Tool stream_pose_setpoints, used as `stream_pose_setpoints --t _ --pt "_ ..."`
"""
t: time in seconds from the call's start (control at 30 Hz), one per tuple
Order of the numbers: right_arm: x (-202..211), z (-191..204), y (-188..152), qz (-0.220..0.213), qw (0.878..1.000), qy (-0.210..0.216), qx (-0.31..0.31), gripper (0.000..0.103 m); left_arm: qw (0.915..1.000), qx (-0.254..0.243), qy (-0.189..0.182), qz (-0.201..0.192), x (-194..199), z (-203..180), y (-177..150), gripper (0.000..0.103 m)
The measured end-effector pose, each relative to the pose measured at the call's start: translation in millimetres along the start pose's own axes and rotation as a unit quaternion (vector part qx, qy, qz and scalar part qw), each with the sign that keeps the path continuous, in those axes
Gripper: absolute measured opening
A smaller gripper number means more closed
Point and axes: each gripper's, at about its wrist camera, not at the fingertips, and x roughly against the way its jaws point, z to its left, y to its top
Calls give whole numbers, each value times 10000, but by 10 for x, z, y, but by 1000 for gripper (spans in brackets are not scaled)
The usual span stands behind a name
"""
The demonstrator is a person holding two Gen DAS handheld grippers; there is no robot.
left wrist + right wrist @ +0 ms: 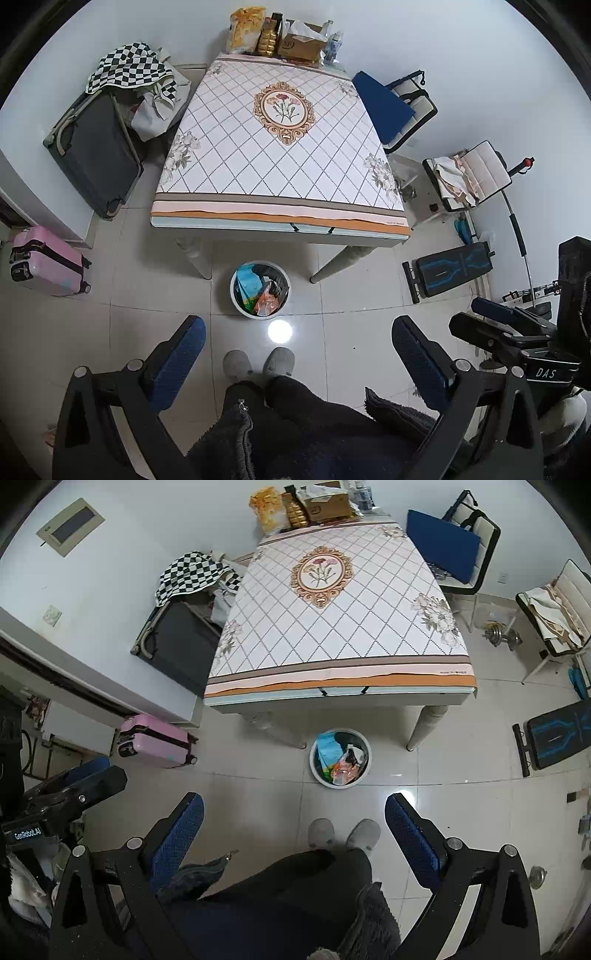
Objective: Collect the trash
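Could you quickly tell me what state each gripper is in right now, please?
Left gripper: open, holding nothing, raised above the tiled floor.
Right gripper: open, holding nothing, also raised above the floor.

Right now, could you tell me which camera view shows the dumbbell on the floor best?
The right wrist view: the dumbbell lies unobstructed beside the table. The left wrist view shows only a small part past the table's corner.

Grey slippers [258, 363] and dark trousers [295, 886] are worn — each black gripper [295, 354] is fitted with blue textured pads [410, 834].
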Motion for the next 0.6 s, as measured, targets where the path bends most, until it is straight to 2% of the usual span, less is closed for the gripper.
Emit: stream_pose_setpoints --t 0.07,0.6 --pt "7 10 -20 20 10000 46 10 103 10000 -13 -9 -8 19 -11 -4 103" --pt "24 0 -13 79 9999 109 17 103 9999 -59 -143 12 30 -84 -17 103"
